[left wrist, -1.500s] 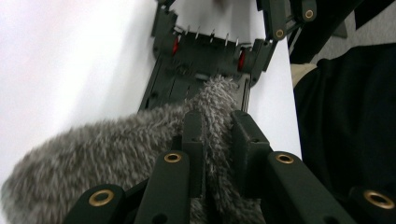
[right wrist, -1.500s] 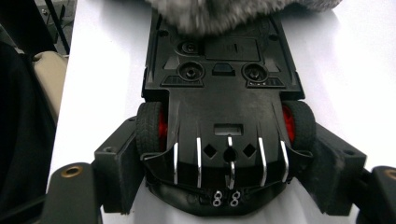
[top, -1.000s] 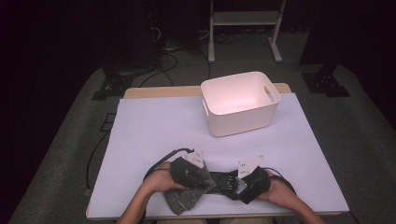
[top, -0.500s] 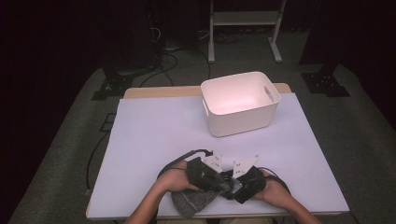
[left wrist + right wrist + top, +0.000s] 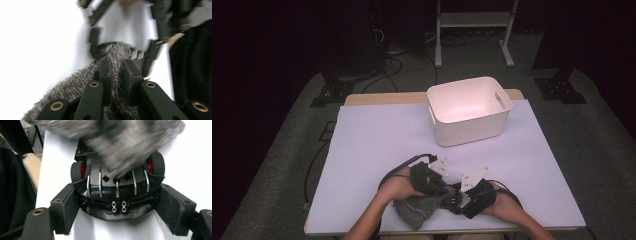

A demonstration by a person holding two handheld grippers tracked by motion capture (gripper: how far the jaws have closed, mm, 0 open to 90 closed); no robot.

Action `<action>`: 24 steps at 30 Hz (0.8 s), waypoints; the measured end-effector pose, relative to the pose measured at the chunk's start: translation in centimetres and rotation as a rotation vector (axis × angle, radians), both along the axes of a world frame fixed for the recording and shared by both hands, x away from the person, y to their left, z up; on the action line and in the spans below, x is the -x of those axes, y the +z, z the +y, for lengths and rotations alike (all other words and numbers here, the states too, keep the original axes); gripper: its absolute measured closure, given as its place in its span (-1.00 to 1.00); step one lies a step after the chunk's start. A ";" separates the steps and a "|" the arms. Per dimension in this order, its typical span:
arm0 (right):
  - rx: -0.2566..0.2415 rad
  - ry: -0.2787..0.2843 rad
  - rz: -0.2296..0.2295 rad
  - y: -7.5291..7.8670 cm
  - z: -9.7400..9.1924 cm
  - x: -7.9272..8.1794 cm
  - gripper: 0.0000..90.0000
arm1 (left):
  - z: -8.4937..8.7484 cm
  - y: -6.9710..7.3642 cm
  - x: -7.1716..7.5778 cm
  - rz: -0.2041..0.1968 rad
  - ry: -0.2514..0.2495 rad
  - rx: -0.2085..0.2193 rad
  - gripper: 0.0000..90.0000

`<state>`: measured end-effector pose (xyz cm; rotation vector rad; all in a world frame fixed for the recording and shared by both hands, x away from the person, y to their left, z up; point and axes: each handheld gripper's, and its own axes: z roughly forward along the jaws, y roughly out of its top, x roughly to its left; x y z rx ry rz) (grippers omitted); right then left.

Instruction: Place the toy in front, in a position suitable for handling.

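On the white table (image 5: 377, 145) the white bin (image 5: 469, 111) sat empty, left gripper (image 5: 438, 189) clenching a grey cloth (image 5: 417, 211), right gripper (image 5: 462, 196) grasping a toy car (image 5: 117, 187).

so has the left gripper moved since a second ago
Yes. The left gripper, shut on the grey cloth, has shifted right, towards the side where the white bin stands.

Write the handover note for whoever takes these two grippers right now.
Left gripper: shut on the grey fuzzy cloth, which hangs over the table's near edge.
Right gripper: jaws set wide, pads pressed on both sides of the black toy car, which has red-hubbed wheels.
The cloth lies against the car's top, as if wiping it; both sit at the near edge of the white table.
The white bin stands at the far side, with nothing visible inside.
Done: both things gripped.
Left: probably finish wiping; nothing is in the bin yet.
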<state>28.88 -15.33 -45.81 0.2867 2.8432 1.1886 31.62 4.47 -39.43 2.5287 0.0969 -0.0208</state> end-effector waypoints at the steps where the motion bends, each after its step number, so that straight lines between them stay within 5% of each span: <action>1: -0.003 -0.001 0.004 0.0 0.0 0.0 -0.49 | 0.1 0.0 -0.2 0.005 0.005 0.005 0.76; 8: 0.013 0.000 -0.016 -0.1 0.3 0.1 -0.48 | -1.9 -0.2 0.6 0.076 -0.096 0.067 0.76; 10: 0.014 0.002 -0.021 -0.1 0.2 0.0 -0.48 | -2.4 -0.3 0.8 0.072 -0.111 0.053 0.76; 19: -0.001 0.003 -0.003 -0.2 0.2 -0.1 -0.48 | -0.7 0.2 -1.2 0.011 0.034 0.024 0.74; 24: 0.003 0.007 -0.013 -0.2 0.2 -0.1 -0.48 | -0.6 0.0 -1.3 0.026 0.020 0.024 0.74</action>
